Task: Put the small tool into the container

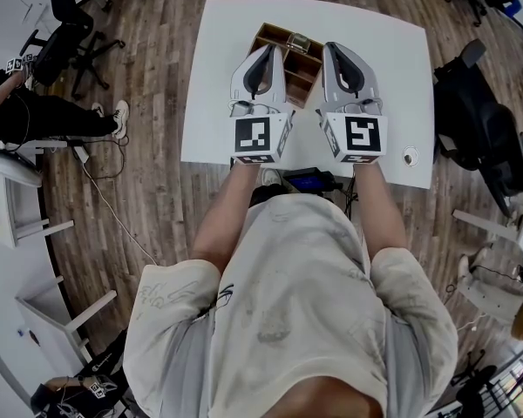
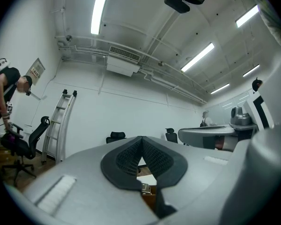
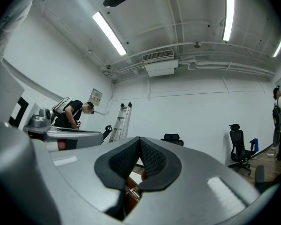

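A brown wooden container with compartments stands at the far middle of the white table. Something shiny lies in its far part. A small round object rests on the table near the right front edge. My left gripper and right gripper are held side by side over the container's near side, both shut with nothing between the pads. In the left gripper view the gripper shows its pads touching at the tip; the right gripper looks the same. Wood and a metal piece show below the pads.
A black device sits at the table's near edge by my body. Office chairs stand to the right and at the far left. A person bends at the left, and a ladder leans on the wall.
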`<state>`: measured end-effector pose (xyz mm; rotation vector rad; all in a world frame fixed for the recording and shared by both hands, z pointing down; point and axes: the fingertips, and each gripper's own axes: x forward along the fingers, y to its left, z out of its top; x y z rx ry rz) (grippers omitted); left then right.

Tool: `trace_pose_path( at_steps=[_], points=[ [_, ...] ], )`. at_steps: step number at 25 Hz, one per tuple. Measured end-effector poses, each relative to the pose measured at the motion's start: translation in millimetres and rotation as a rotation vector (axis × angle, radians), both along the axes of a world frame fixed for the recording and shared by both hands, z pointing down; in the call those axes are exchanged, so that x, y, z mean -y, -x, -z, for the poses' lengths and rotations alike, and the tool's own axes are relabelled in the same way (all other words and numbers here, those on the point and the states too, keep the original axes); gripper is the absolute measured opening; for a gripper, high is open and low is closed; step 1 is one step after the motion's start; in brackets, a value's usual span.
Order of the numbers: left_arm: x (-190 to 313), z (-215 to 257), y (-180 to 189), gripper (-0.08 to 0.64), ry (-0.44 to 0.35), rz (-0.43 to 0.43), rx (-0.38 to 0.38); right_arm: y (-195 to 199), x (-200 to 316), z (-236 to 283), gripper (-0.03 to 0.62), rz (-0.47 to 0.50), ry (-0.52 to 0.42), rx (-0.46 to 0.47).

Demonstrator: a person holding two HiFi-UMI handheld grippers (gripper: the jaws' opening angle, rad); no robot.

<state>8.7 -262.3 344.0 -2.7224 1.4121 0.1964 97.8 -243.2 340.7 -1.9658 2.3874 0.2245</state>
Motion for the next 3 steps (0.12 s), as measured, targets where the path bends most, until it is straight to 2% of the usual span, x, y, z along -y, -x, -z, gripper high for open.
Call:
trace_pose_path(
  at_steps=[3],
  points=[
    [0.8,-0.1,0.4,0.011,0.0,0.0,0.001,-1.8,0.8,1.8,0.005,-0.001,0.001,0.009]
  ],
)
